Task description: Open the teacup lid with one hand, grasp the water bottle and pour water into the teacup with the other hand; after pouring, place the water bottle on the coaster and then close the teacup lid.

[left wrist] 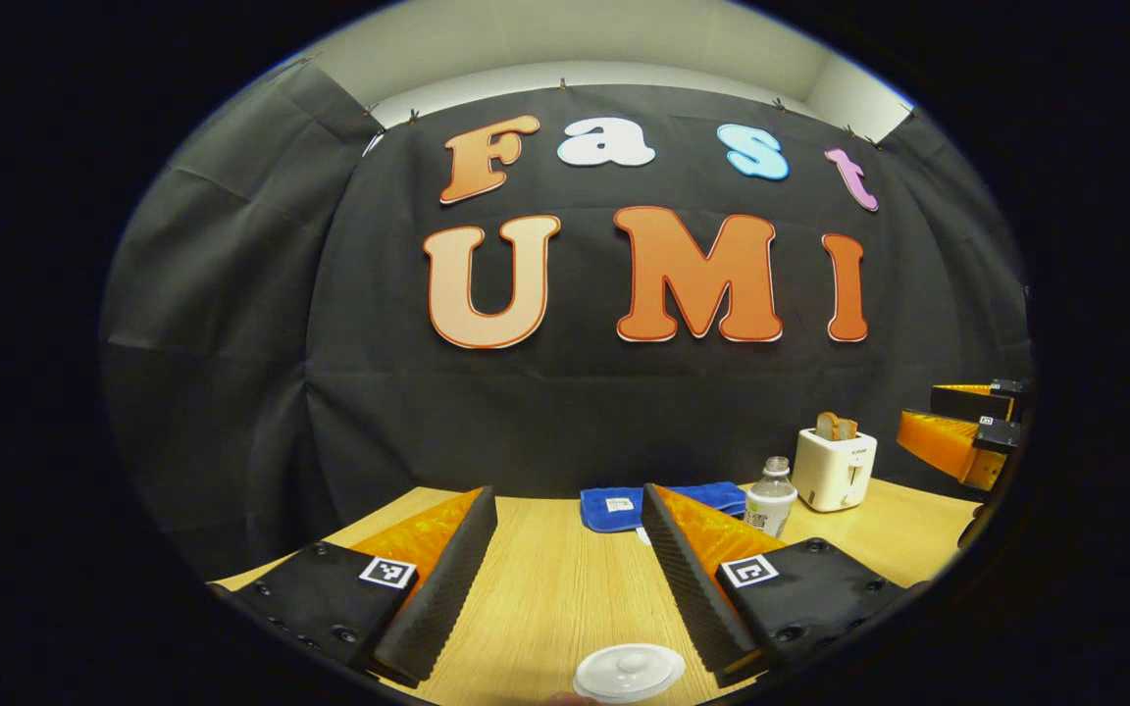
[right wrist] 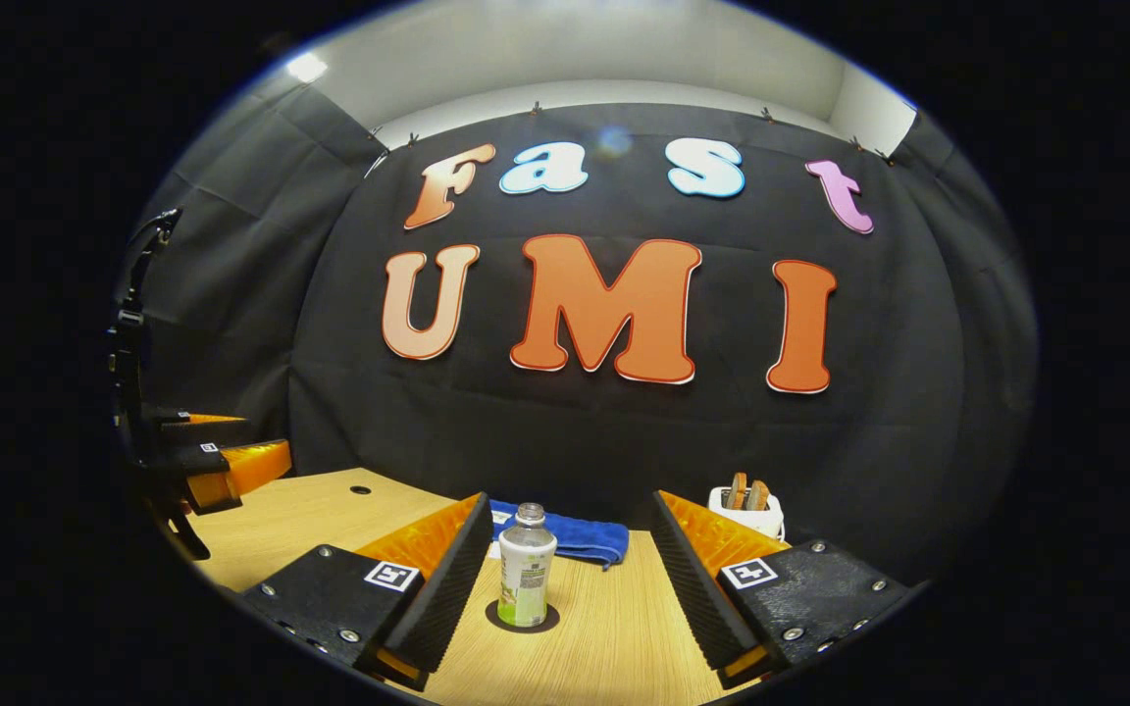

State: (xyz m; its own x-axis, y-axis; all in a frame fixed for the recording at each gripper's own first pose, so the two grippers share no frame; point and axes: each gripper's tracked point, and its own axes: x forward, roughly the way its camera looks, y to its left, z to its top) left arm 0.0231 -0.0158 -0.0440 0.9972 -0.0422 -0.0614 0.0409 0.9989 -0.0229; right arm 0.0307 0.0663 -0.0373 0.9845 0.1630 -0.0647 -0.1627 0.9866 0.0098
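Note:
A white teacup lid (left wrist: 629,672) with a round knob lies at the bottom edge of the left gripper view, close in front of and below my left gripper (left wrist: 565,492). That gripper is open with nothing between its fingers. Whatever is under the lid is hidden. The water bottle (right wrist: 526,579), clear with a green label and no cap, stands upright on a dark round coaster (right wrist: 523,620). It sits between the spread fingers of my right gripper (right wrist: 570,497), nearer the left finger and touching neither. The bottle (left wrist: 771,495) also shows in the left gripper view, past the right finger.
A folded blue cloth (right wrist: 575,534) lies behind the bottle near the back wall. A white toaster (left wrist: 835,469) holding bread slices stands at the back right. The wooden table (right wrist: 614,628) has a small round hole (right wrist: 360,488) at the left.

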